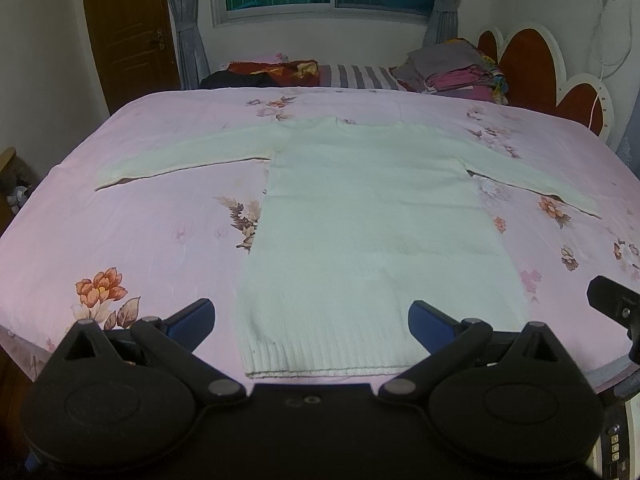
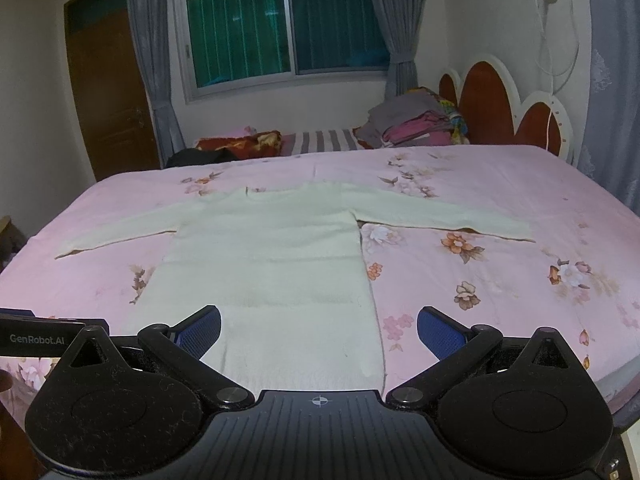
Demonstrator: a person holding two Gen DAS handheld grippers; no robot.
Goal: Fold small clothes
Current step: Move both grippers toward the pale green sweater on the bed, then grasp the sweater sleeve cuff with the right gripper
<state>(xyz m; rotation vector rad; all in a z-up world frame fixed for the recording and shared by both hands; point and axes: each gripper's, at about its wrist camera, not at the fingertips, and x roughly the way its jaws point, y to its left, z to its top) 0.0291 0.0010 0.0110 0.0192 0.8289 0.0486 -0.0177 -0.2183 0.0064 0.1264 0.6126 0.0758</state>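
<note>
A pale cream knitted sweater [image 1: 368,216] lies flat on the pink floral bedsheet [image 1: 140,220], hem nearest me and both sleeves spread out sideways. It also shows in the right wrist view [image 2: 272,264]. My left gripper [image 1: 312,324] is open and empty, hovering above the ribbed hem near the bed's front edge. My right gripper [image 2: 320,332] is open and empty, above the sweater's lower right part. The right gripper's body shows at the right edge of the left wrist view [image 1: 616,304].
The bed's front edge runs just under both grippers. Folded clothes [image 1: 456,72] and a striped cloth [image 1: 356,76] sit at the far side by the red headboard [image 1: 536,64]. A wooden door [image 1: 128,32] stands at the far left, a window [image 2: 280,28] behind.
</note>
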